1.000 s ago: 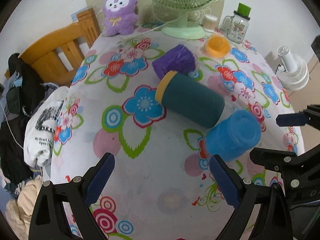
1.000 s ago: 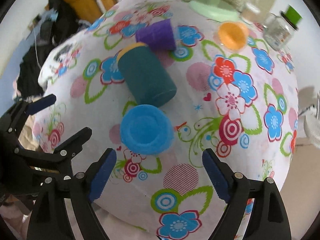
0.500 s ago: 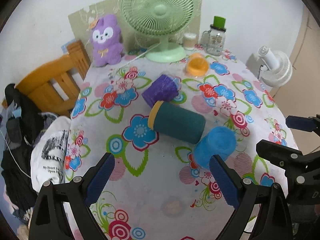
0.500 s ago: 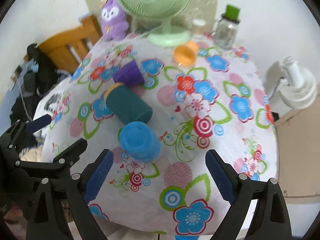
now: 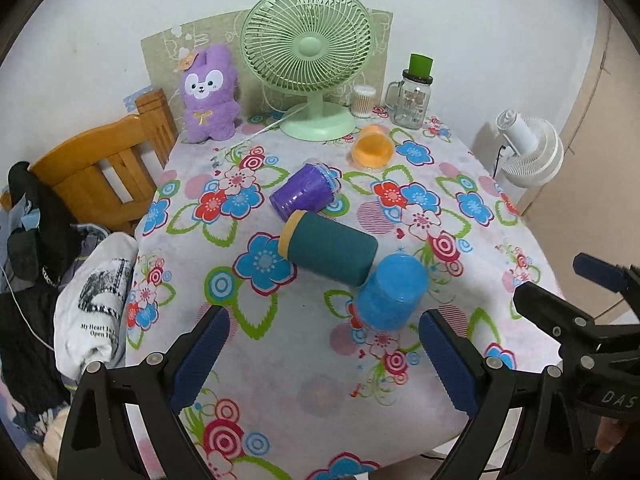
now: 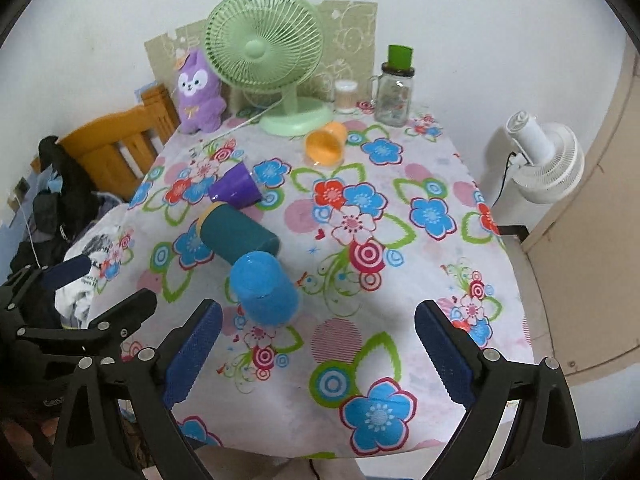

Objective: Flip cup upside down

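A blue cup (image 5: 390,292) stands upside down, base up, near the front of the flowered table; it also shows in the right wrist view (image 6: 264,288). A dark teal cup with a yellow rim (image 5: 328,249) lies on its side just behind it, touching or nearly so. A purple cup (image 5: 303,193) and an orange cup (image 5: 372,147) also lie on their sides farther back. My left gripper (image 5: 324,360) is open and empty, in front of the blue cup. My right gripper (image 6: 316,356) is open and empty, pulled back over the table's front edge.
A green desk fan (image 5: 308,60), a purple plush toy (image 5: 208,92), a glass jar with a green lid (image 5: 412,92) and a small container (image 5: 362,100) stand at the back. A wooden chair (image 5: 100,164) with clothes is left; a white fan (image 5: 528,152) is right.
Both grippers have pulled back and up from the table, so the cups look smaller and farther. The blue cup stays standing base up. Both grippers stay open.
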The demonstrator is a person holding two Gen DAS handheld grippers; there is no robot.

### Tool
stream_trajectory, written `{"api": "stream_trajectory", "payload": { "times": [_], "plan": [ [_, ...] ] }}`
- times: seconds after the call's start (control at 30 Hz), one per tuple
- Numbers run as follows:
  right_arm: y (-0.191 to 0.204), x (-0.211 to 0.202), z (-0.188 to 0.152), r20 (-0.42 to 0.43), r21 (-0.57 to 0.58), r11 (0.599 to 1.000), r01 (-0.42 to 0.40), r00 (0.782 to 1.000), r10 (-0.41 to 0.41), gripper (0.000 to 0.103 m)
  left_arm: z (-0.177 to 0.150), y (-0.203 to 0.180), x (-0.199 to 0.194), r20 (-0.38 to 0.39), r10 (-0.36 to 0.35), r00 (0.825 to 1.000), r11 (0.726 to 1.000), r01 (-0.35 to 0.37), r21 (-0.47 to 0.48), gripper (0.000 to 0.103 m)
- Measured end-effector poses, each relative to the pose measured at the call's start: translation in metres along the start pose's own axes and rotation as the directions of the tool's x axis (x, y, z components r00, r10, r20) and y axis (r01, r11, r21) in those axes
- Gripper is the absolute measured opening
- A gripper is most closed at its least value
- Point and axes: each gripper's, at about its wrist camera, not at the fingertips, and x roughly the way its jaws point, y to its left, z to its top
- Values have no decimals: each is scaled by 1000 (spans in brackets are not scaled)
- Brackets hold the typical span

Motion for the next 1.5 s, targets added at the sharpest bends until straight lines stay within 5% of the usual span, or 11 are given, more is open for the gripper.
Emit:
{"api": "stream_trajectory", "payload": {
  "times": [0.33,0.8,1.5],
  "plan": [
    [-24,-24,-6,55,15,1000,10,998,-11,98,-4,-11,-26,36,-9,999,992,13,-125,97],
    [-42,-29,-15,70,43,999,26,997,-29,98,-22,-22,-32,49,21,999,984,-12,-176,97],
    [-38,-33,-15,95,42,998,40,995,-44,98,-19,-28,-37,84,39,996,989,-27,-143,98]
  ]
}}
